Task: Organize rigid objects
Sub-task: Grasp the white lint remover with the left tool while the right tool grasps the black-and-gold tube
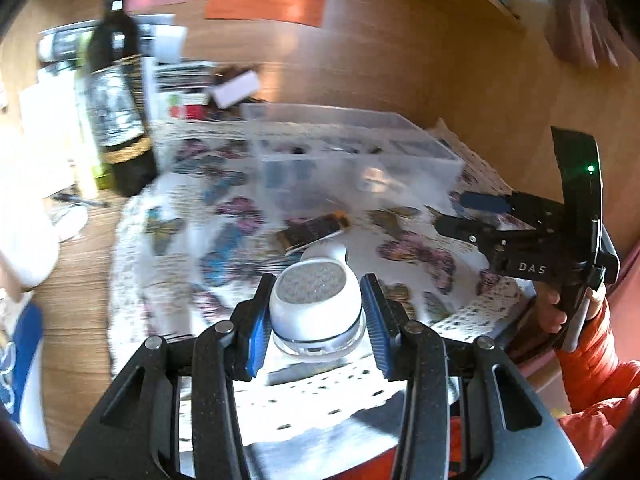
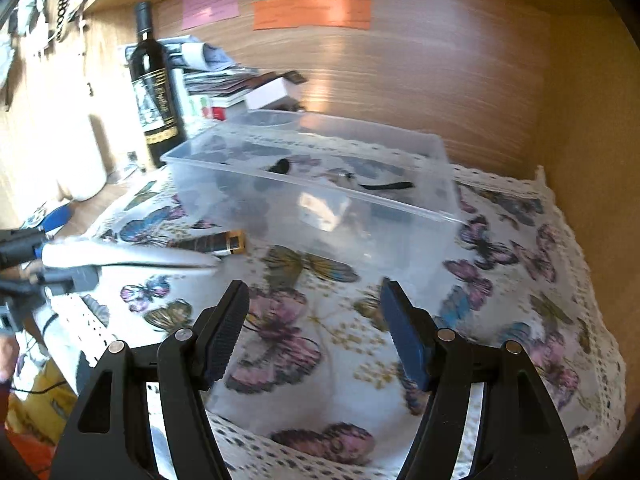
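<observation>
A wooden tabletop (image 2: 420, 80) carries one butterfly-print cloth (image 2: 288, 344) with lace edging. On it stands one clear plastic box (image 2: 320, 208); one dark glass bottle (image 2: 154, 92) stands beside the box. Before the box, the left tongs (image 1: 316, 308) pinch one smooth white shaver (image 1: 316, 300). The right tongs (image 2: 314, 328) are spread, holding nothing.

Left hand-held gripper (image 1: 316, 312) clamped on something white, right hand-held gripper (image 2: 314, 320) spread wide — nothing between its fingers

Bin (image 2: 312, 200) contents (dark shapes) blurred, unidentifiable
</observation>
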Motion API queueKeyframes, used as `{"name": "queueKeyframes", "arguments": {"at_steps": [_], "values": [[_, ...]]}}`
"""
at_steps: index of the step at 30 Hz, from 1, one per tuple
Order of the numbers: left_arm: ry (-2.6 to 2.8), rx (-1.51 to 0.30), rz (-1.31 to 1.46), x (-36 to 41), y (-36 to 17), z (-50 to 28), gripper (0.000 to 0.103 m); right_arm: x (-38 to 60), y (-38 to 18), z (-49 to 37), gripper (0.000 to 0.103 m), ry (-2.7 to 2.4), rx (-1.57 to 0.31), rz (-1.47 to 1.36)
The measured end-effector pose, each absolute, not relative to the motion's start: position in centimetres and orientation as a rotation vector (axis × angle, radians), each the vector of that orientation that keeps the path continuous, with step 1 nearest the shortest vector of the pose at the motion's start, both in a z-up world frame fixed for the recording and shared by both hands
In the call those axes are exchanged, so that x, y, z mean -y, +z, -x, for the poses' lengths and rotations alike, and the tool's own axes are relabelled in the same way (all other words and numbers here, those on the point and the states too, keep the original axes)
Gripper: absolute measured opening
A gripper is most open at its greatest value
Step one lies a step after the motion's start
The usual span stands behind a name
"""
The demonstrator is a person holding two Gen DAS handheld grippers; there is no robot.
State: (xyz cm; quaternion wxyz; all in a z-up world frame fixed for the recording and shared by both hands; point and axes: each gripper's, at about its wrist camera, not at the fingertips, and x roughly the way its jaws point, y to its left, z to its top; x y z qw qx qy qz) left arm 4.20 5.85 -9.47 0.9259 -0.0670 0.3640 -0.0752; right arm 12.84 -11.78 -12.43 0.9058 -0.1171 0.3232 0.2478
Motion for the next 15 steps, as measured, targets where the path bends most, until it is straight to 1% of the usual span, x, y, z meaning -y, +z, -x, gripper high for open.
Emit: {"name": "queueKeyframes", "arguments": {"at_steps": [4,10,13,14,15], "values": [[-0.104,-0.761,0.115,-7.6,-10.2,-3.8,0.042,9.8,-12.5,-13.4,0.065,0.552,-0.682,0.260],[-0.070,-0.856,0.126,-9.4,-13.4,-4.3,0.040,5.1,-13.1,-14.6,0.064,0.650,-0.708,0.354],[-0.078,-0.837,0.112,-9.3,-13.6,-4.0,0.040,3.2,-13.5,-15.4,0.064,0.684,-0.731,0.403],[-0.082,-0.833,0.102,-9.1,-13.6,-3.9,0.040,2.4,-13.8,-15.8,0.063,0.689,-0.743,0.428],[-0.082,-0.828,0.089,-8.9,-13.6,-3.9,0.040,1.9,-14.0,-16.1,0.059,0.697,-0.753,0.441]]}}
